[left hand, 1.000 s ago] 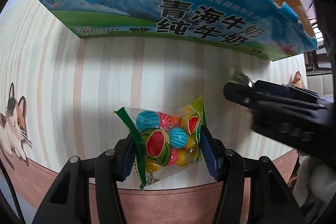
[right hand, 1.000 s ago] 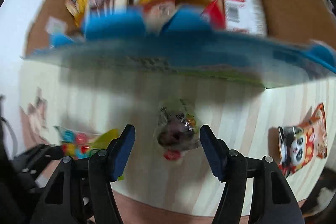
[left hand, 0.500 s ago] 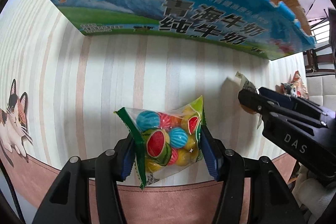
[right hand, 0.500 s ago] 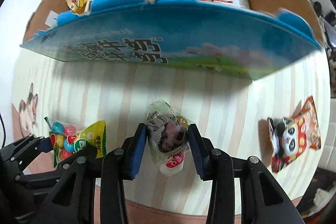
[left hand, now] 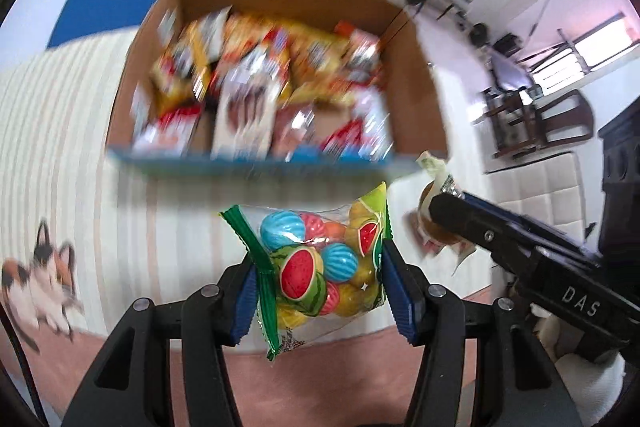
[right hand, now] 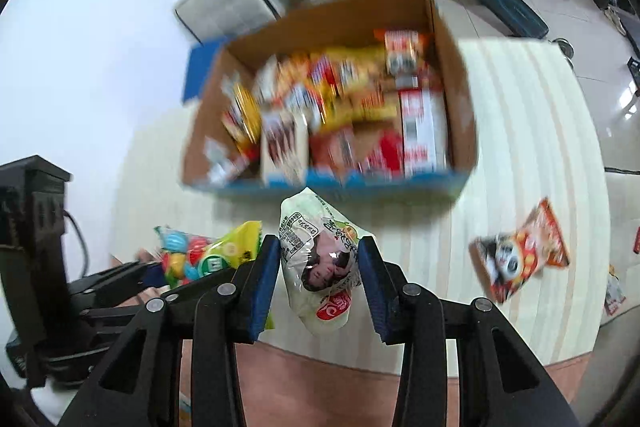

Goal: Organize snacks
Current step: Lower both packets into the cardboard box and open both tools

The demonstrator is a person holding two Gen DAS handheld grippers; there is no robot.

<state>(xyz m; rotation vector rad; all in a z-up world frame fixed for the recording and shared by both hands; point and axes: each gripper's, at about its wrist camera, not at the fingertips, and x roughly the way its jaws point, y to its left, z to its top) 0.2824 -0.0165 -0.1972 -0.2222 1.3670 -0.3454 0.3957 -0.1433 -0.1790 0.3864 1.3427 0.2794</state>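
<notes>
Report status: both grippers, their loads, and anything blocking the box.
Left gripper shut on candy bag. Right gripper shut on white snack pack. Cardboard box ahead, top open, nothing blocking. Panda packet on table.

Snack packets (right hand: 340, 115) fill the box (right hand: 452, 95) on the table (right hand: 532, 155) (one loose packet (right hand: 520, 259) lies right).

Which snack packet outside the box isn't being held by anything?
The orange panda packet, lying alone on the striped table. The candy bag and pale packet are gripped between fingers.
</notes>
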